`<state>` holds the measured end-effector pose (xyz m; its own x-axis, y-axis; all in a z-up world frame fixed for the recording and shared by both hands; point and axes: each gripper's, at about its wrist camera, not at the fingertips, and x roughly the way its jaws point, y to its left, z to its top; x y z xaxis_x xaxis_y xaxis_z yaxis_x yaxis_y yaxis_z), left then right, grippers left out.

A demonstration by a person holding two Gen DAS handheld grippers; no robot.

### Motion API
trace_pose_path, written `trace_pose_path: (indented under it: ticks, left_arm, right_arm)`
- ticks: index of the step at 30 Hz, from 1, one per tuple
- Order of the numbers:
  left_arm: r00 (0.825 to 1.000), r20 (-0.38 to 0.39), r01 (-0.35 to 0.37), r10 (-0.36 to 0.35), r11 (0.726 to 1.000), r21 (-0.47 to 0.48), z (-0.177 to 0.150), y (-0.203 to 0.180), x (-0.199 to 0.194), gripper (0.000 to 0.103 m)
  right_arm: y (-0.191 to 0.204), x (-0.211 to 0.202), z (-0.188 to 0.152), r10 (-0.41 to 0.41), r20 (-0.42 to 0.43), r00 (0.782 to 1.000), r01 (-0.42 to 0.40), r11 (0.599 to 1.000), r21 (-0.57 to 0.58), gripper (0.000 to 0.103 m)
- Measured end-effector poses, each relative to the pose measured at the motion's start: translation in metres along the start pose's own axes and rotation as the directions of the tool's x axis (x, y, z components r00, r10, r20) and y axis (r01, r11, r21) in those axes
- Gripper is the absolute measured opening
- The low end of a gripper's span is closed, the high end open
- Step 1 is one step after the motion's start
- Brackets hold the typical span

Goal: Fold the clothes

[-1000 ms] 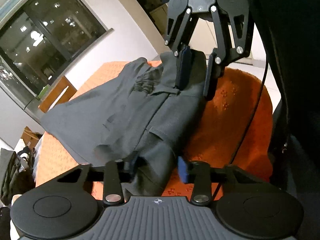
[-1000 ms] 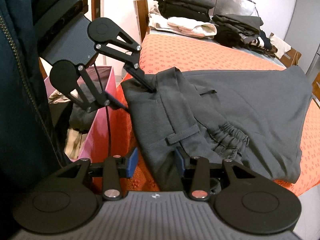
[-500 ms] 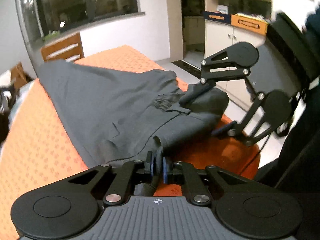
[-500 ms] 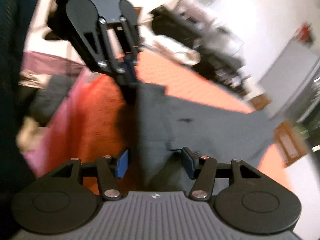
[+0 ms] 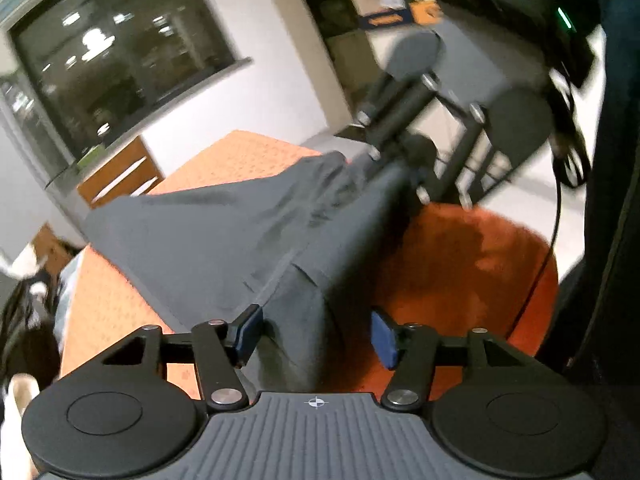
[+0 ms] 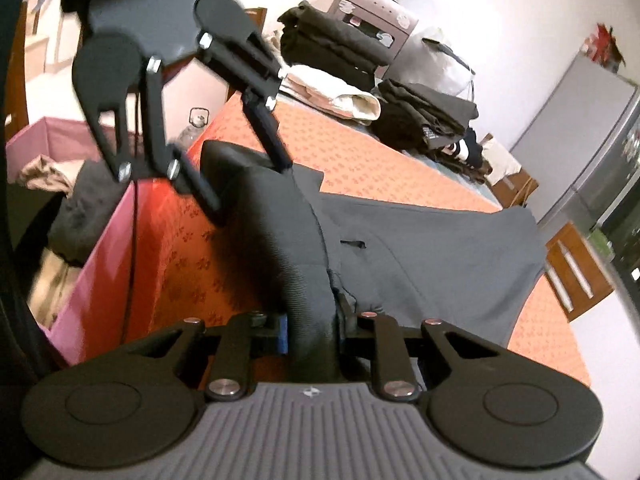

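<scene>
the right hand-held gripper (image 6: 312,332) has its fingers pinched tight on the waistband end of the grey trousers (image 6: 420,248), the cloth rising in a thick ridge straight out between the pads. the left hand-held gripper (image 5: 316,334) is spread wide: its blue pads stand apart either side of a fold of the same cloth, with a clear gap at the right pad, so it does not seem to grip. seen from the right wrist, the left one sits over the far end of that raised ridge, near the worktop's corner. the trousers lie on the orange worktop (image 6: 360,148), their long axis running away from both grippers toward the far edge, legs spread flat. the lifted waistband edge spans the two grippers crosswise, so any fold would carry it along the legs. the right one alone appears to hold. folded clothes (image 6: 332,40) are stacked at the far end.
</scene>
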<state>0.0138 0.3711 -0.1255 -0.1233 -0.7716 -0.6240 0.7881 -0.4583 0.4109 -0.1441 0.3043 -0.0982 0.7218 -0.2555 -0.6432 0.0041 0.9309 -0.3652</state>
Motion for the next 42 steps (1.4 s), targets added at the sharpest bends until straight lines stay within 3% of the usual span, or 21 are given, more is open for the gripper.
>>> trace_pose_path:
  ticks: [5, 7, 8, 10, 12, 15, 19, 22, 25, 27, 30, 33, 37, 40, 42]
  left_arm:
    - [0.999, -0.005, -0.041, 0.042, 0.988, 0.146, -0.012, -0.005, 0.026, 0.062]
    - [0.998, 0.009, -0.07, 0.069, 0.976, 0.205, -0.016, -0.01, 0.031, 0.044]
    - [0.997, 0.014, -0.078, 0.077, 0.971, 0.225, -0.018, -0.012, 0.032, 0.034]
    - [0.997, 0.015, -0.071, 0.07, 0.976, 0.204, -0.018, -0.014, 0.034, 0.027]
    - [0.998, 0.011, -0.062, 0.061, 0.981, 0.185, -0.017, -0.013, 0.033, 0.026]
    - [0.999, 0.006, -0.05, 0.05, 0.985, 0.164, -0.015, -0.011, 0.032, 0.025]
    - [0.999, -0.005, -0.04, 0.041, 0.991, 0.125, -0.012, -0.004, 0.031, 0.025]
    - [0.999, -0.011, -0.034, 0.035, 0.996, 0.084, -0.01, 0.003, 0.028, 0.025]
    - [0.999, -0.021, -0.031, 0.033, 0.997, 0.064, -0.008, 0.006, 0.027, 0.026]
    - [0.999, -0.033, -0.031, 0.033, 0.998, 0.062, -0.006, 0.007, 0.026, 0.026]
    - [0.999, -0.047, -0.027, 0.028, 0.999, 0.021, -0.002, 0.01, 0.021, 0.024]
    - [0.998, -0.053, -0.021, 0.018, 0.999, -0.046, 0.004, 0.012, 0.012, 0.023]
    - [0.997, -0.067, 0.037, -0.045, 0.992, -0.123, 0.009, 0.01, -0.005, 0.023]
    - [0.987, -0.093, 0.114, -0.129, 0.982, -0.153, 0.011, 0.002, -0.019, 0.023]
    - [0.97, -0.112, 0.187, -0.214, 0.959, -0.213, 0.013, 0.003, -0.027, 0.023]
  right_arm:
    - [-0.012, 0.0, 0.004, 0.035, 0.005, 0.999, -0.035, 0.998, 0.055, 0.024]
    - [-0.014, 0.001, 0.002, 0.035, 0.006, 0.999, -0.036, 0.997, 0.064, 0.026]
    - [-0.015, 0.001, 0.002, 0.035, 0.006, 0.999, -0.036, 0.997, 0.069, 0.032]
    - [-0.012, 0.0, -0.008, 0.031, 0.007, 1.0, -0.031, 0.999, 0.013, 0.044]
    - [-0.008, 0.0, -0.017, 0.026, 0.008, 1.0, -0.025, 0.999, -0.046, 0.072]
    - [-0.004, -0.001, -0.032, 0.018, 0.01, 1.0, -0.017, 0.991, -0.134, 0.082]
    - [0.003, 0.002, -0.055, -0.001, -0.005, 1.0, 0.0, 0.967, -0.256, 0.082]
    - [0.0, 0.004, -0.063, -0.013, 0.015, 1.0, 0.017, 0.958, -0.286, 0.082]
    - [-0.006, 0.01, -0.062, -0.028, 0.037, 0.999, 0.038, 0.957, -0.287, 0.073]
    - [-0.009, 0.012, -0.059, -0.025, 0.038, 0.999, 0.034, 0.959, -0.282, 0.05]
    - [-0.017, 0.008, -0.051, 0.013, 0.01, 1.0, -0.011, 0.978, -0.206, 0.035]
    - [-0.019, -0.002, -0.043, 0.05, -0.011, 0.999, -0.051, 0.99, -0.135, 0.032]
    - [-0.021, -0.019, -0.034, 0.127, -0.033, 0.991, -0.128, 0.99, -0.053, 0.031]
    - [-0.02, -0.032, -0.031, 0.238, -0.059, 0.969, -0.237, 0.971, 0.027, 0.031]
    - [-0.018, -0.04, -0.031, 0.326, -0.07, 0.943, -0.32, 0.944, 0.084, 0.031]
